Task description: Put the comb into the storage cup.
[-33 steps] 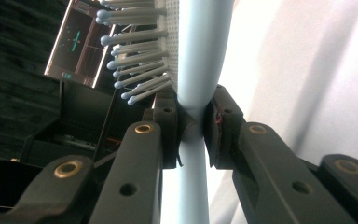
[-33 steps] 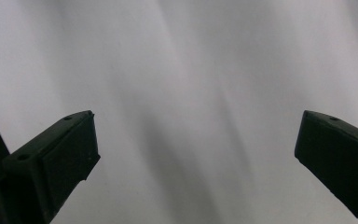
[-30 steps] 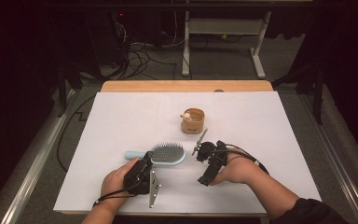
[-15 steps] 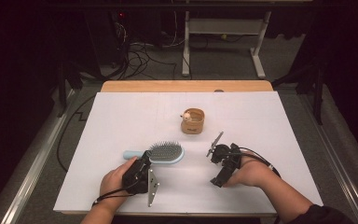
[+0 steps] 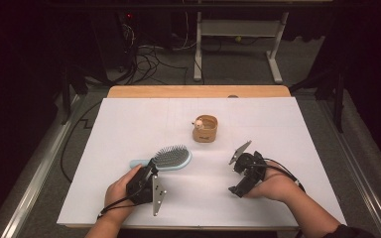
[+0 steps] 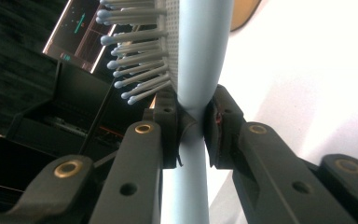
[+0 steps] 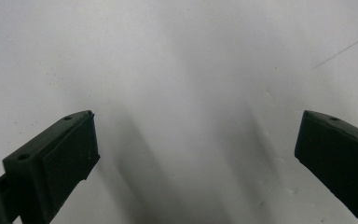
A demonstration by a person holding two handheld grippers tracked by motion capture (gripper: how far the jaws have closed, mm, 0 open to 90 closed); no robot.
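While the left gripper (image 5: 151, 166) pinches the hairbrush (image 5: 171, 157) by its pale-blue neck near the table's (image 5: 129, 119) front edge, the right gripper (image 5: 236, 190), jaws wide and empty, points down at bare tabletop. Brush grasped; the wooden cup (image 5: 205, 129) near mid-table likely awaits it.

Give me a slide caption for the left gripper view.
Left gripper clamped on the light blue hairbrush at its neck.
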